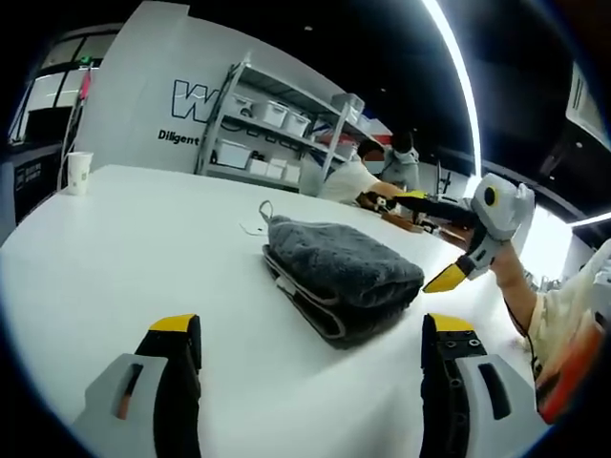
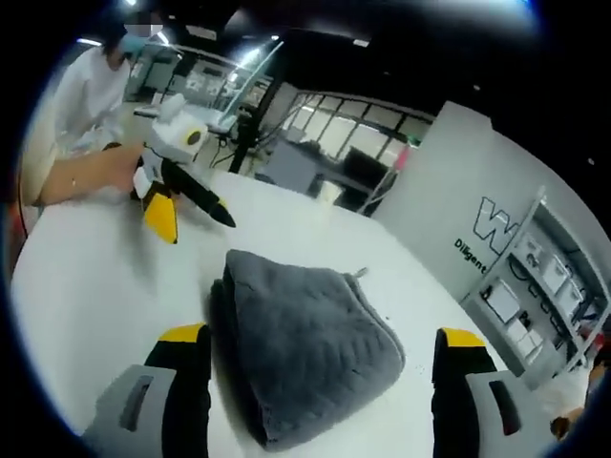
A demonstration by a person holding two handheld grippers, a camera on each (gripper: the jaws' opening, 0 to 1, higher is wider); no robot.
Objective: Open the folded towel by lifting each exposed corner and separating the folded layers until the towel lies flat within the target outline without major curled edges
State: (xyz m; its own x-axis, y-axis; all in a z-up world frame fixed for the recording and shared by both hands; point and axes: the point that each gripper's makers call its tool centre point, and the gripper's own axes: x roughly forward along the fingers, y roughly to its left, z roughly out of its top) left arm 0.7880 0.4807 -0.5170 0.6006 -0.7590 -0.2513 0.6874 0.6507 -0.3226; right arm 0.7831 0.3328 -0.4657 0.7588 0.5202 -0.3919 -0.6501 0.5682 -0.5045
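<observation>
We see the folded grey towel (image 1: 339,277) flat on the white table (image 1: 143,239), near both grippers; left gripper (image 1: 315,339) and right gripper (image 2: 320,348) both released, flanking it without touching.

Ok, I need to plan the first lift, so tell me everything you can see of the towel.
The towel is dark grey, plush and quilted-looking, folded into a thick stack with layered edges showing on one side. A small hanging loop sticks out at one corner. It lies on the white table, between both pairs of open jaws, with neither gripper touching it.
</observation>
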